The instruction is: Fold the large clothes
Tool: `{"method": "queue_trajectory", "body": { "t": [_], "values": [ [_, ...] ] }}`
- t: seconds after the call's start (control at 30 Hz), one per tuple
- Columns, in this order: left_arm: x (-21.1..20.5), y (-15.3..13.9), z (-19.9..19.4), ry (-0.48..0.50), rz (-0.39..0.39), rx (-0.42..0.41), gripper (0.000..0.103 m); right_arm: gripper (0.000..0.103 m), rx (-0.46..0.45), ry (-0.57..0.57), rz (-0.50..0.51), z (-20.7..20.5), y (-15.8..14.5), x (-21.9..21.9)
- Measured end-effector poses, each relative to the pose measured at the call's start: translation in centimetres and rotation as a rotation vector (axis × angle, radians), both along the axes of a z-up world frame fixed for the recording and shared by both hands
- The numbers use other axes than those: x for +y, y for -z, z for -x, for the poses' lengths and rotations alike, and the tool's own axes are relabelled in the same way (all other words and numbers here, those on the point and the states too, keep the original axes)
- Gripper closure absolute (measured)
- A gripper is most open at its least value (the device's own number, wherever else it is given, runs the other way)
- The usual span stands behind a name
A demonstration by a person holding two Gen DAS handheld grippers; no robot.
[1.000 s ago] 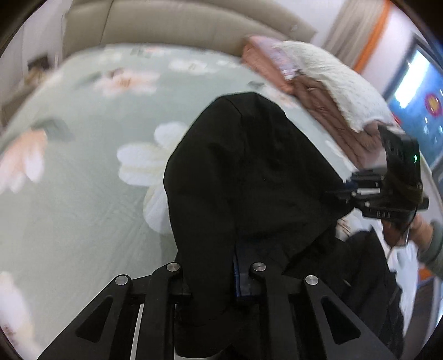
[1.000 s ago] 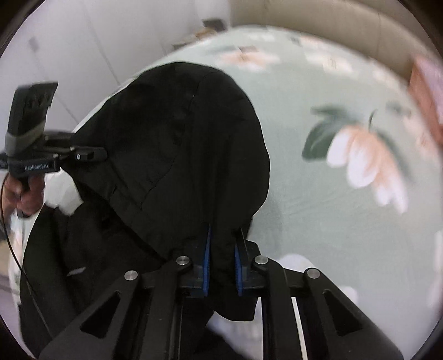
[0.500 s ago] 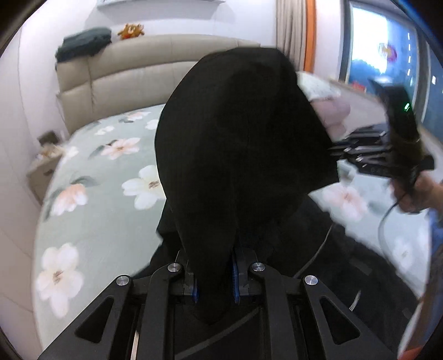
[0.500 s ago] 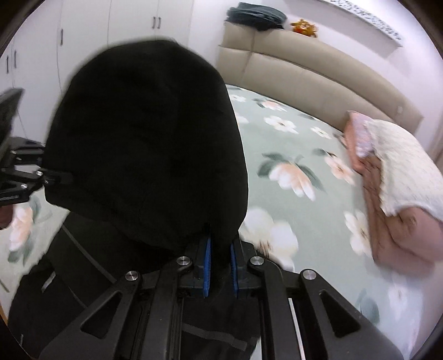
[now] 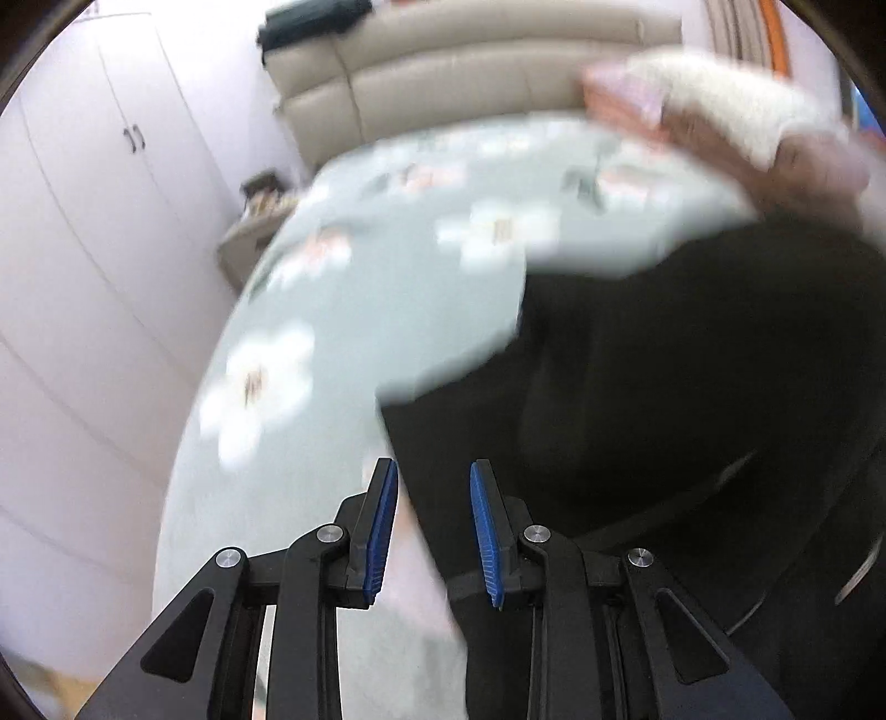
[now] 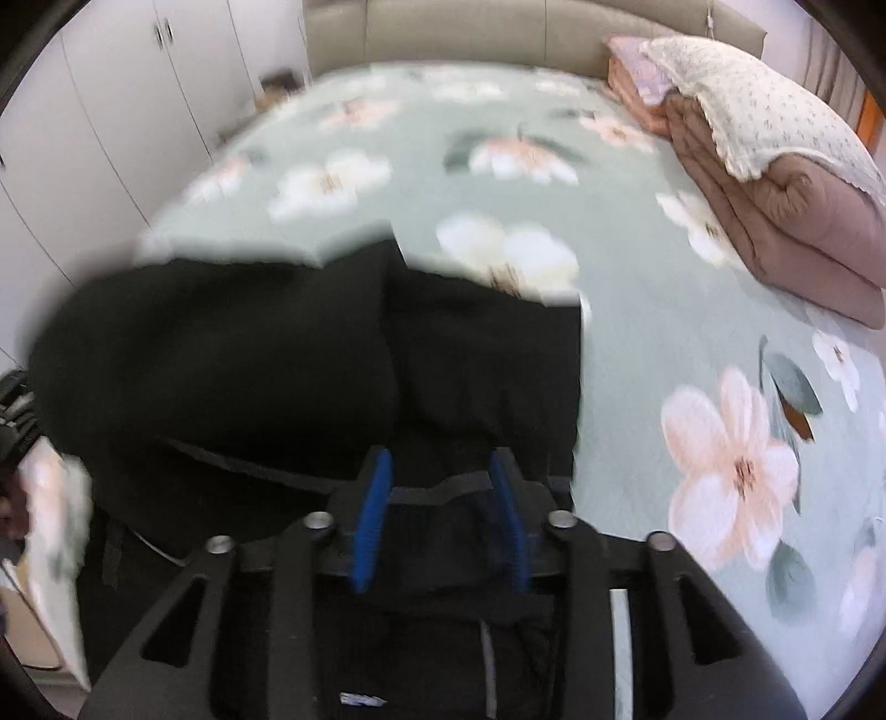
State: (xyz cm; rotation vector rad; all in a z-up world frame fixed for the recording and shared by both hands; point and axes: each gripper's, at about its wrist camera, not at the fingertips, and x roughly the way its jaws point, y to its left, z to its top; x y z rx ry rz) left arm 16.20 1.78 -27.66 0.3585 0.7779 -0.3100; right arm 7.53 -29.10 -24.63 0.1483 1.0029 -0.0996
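Observation:
A large black garment (image 5: pixel 692 387) lies on the pale green flowered bed (image 5: pixel 343 343), its upper part folded down over the rest; it fills the lower middle of the right wrist view (image 6: pixel 310 365). My left gripper (image 5: pixel 433 482) is open and empty at the garment's left edge. My right gripper (image 6: pixel 441 471) is open and empty just above the black cloth. Both views are blurred by motion.
A folded pink quilt with a cream pillow (image 6: pixel 775 166) lies at the bed's right side. A beige padded headboard (image 6: pixel 470 27) stands at the far end. White wardrobe doors (image 5: pixel 83 249) line the left wall, with a small bedside table (image 5: pixel 260 205).
Both grippers held the garment's hooded top raised and were shut on it. Now the top lies folded down on the bed and both grippers have opened and let go.

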Motion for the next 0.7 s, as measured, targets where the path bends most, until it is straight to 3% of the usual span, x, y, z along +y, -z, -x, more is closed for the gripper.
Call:
{"method": "queue_trajectory", "body": {
  "t": [0.1, 0.13, 0.2, 0.27, 0.33, 0.43, 0.53, 0.7],
  "values": [
    [-2.7, -4.7, -3.1, 0.07, 0.193, -0.011, 0.074, 0.057, -0.074, -0.017, -0.029, -1.9, -3.6, 0.8],
    [-3.8, -5.6, -4.2, 0.103, 0.274, 0.013, 0.074, 0.057, -0.096, -0.03, -0.037, -2.8, -4.5, 1.5],
    [-5.8, -5.4, -5.7, 0.166, 0.361, 0.075, 0.071, 0.057, -0.118, -0.052, -0.029, -4.7, -5.5, 3.0],
    [-7.6, -2.7, -7.1, 0.198, 0.371, 0.199, 0.071, 0.057, -0.114, -0.074, -0.037, -6.6, -5.6, 3.0],
    [-8.5, 1.1, -7.3, 0.22, 0.384, 0.376, 0.073, 0.057, -0.11, -0.09, -0.069, -7.4, -5.4, 3.7],
    [-8.2, 6.8, -3.0, 0.241, 0.359, 0.531, 0.074, 0.057, -0.09, -0.111, -0.079, -7.4, -5.0, 5.2],
    [-7.5, 9.6, 1.7, 0.221, 0.322, 0.537, 0.074, 0.057, -0.037, -0.13, -0.106, -8.4, -2.8, 6.3],
    [-5.6, 9.1, 1.2, 0.116, 0.362, 0.492, 0.072, 0.058, 0.169, -0.162, -0.089, -8.3, 5.4, 9.8]
  ]
}}
